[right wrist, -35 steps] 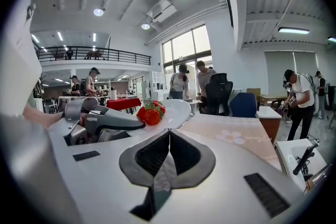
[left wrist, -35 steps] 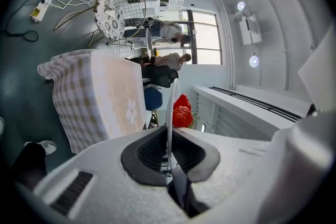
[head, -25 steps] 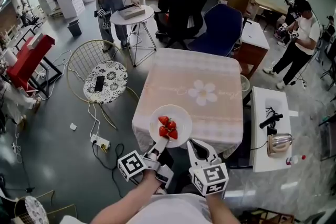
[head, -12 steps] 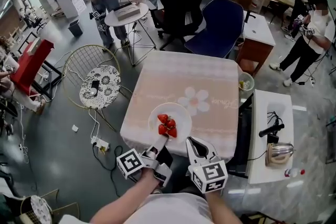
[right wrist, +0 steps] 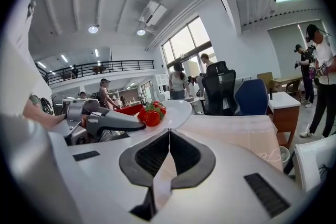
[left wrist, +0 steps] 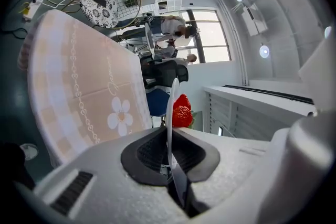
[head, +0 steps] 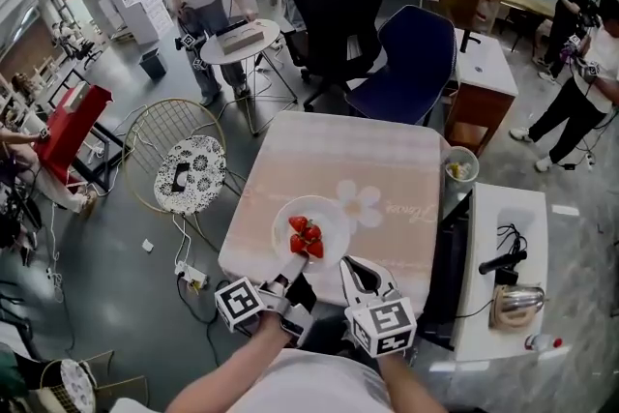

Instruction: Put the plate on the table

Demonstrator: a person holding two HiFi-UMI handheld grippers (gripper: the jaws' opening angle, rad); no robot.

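A white plate point(head: 327, 223) with a few red strawberries point(head: 306, 237) hangs over the near part of the pink flowered table point(head: 387, 169). My left gripper point(head: 293, 276) is shut on the plate's near rim. In the left gripper view the plate point(left wrist: 169, 113) shows edge-on between the jaws, a strawberry point(left wrist: 181, 110) behind it. My right gripper point(head: 360, 274) hovers just right of the plate, shut and empty. In the right gripper view the plate point(right wrist: 176, 110) and strawberries point(right wrist: 150, 113) lie ahead to the left, with the left gripper point(right wrist: 123, 119) clamped on the plate.
A white side table point(head: 498, 256) with a kettle point(head: 517, 301) stands at the right. A round wire chair point(head: 184, 164) and a power strip point(head: 191, 278) are on the floor at left. Office chairs point(head: 406, 63) stand beyond the table; several people stand around the room.
The view has shifted and the table now sits slightly farther up in the head view. The plate stays clamped in the left gripper over the table's near part; the right gripper stays beside it.
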